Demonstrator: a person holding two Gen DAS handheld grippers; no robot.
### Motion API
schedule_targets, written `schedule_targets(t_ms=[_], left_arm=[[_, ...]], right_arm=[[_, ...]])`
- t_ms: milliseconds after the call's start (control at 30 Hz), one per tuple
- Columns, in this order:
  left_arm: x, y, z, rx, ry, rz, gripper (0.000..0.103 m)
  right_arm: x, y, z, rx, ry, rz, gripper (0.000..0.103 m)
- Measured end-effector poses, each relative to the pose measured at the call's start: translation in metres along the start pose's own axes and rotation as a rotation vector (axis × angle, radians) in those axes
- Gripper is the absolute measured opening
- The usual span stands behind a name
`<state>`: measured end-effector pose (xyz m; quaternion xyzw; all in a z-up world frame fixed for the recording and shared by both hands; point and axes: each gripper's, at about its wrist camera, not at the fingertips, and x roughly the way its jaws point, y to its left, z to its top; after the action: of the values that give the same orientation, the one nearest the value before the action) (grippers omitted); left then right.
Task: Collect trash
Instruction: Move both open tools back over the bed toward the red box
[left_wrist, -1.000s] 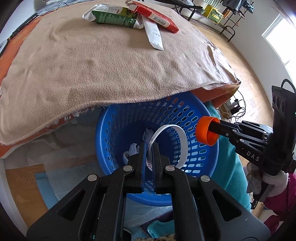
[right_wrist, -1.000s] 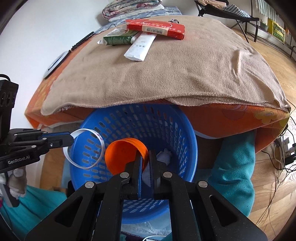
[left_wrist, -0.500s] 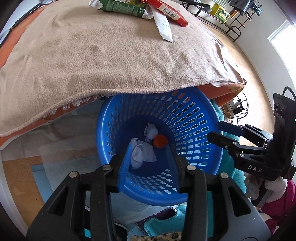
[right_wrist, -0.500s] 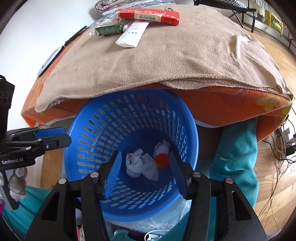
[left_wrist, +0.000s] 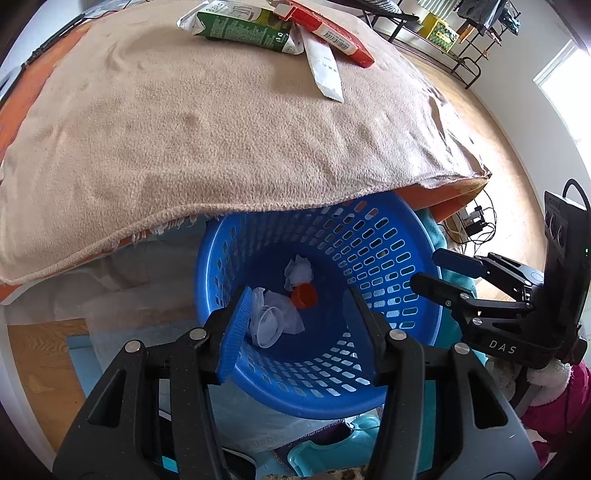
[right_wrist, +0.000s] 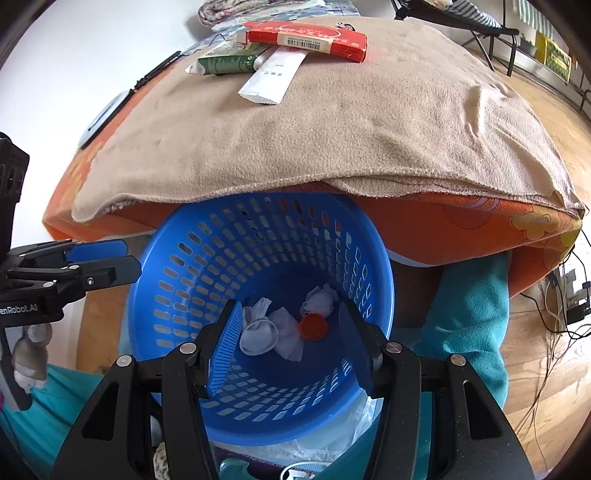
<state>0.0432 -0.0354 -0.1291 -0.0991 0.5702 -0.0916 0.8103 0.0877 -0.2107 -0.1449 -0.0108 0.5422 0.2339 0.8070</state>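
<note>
Both grippers hang over the blue basket (left_wrist: 399, 236), jaws spread wide, nothing held. Left gripper (left_wrist: 295, 325) sits above the basket's near rim, fingers framing the floor of the basket. Right gripper (right_wrist: 291, 343) is in the same pose from its side; in the left wrist view it shows just off the basket's right rim (left_wrist: 439, 273), also spread.

Trash inside the basket, on the bottom:
- orange cap (right_wrist: 313, 327), lying between and below the right gripper's fingers, clear of both pads
- crumpled white tissue (right_wrist: 320, 298) touching the cap on its far side
- white paper wads with a clear ring-shaped strip (right_wrist: 258, 336) left of the cap, close to the left-hand finger

Still outside the basket, on the tan blanket (left_wrist: 207, 125) beyond the basket's far rim: green carton (left_wrist: 243, 29), red box (right_wrist: 306, 38), white sachet (right_wrist: 273, 75), stacked together, well apart from both grippers.
</note>
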Motion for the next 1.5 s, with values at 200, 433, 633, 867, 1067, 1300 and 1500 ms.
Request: schedule_targets(t_ms=[200, 433, 633, 867, 1067, 1300, 1500], left_arm=[[-0.006, 0.001, 0.013, -0.016, -0.030, -0.007, 0.053], [-0.015, 0.003, 0.032, -0.033, -0.071, -0.015, 0.053], [-0.016, 0.001, 0.045, -0.042, -0.089, -0.020, 0.053], [-0.014, -0.006, 0.059, -0.036, -0.102, -0.025, 0.053], [-0.011, -0.011, 0.072, -0.035, -0.115, -0.023, 0.053], [-0.010, -0.007, 0.092, -0.052, -0.136, -0.014, 0.053], [-0.009, 0.005, 0.115, -0.102, -0.157, -0.023, 0.053]], right_arm=[[-0.008, -0.003, 0.011, -0.017, -0.029, -0.008, 0.057], [-0.022, -0.006, 0.027, -0.063, -0.092, -0.045, 0.062], [-0.030, -0.012, 0.042, -0.073, -0.134, -0.068, 0.071], [-0.039, -0.019, 0.059, -0.107, -0.186, -0.092, 0.071], [-0.042, -0.017, 0.088, -0.223, -0.257, -0.101, 0.072], [-0.031, -0.017, 0.136, -0.319, -0.266, -0.133, 0.072], [-0.005, -0.017, 0.171, -0.407, -0.218, -0.156, 0.072]])
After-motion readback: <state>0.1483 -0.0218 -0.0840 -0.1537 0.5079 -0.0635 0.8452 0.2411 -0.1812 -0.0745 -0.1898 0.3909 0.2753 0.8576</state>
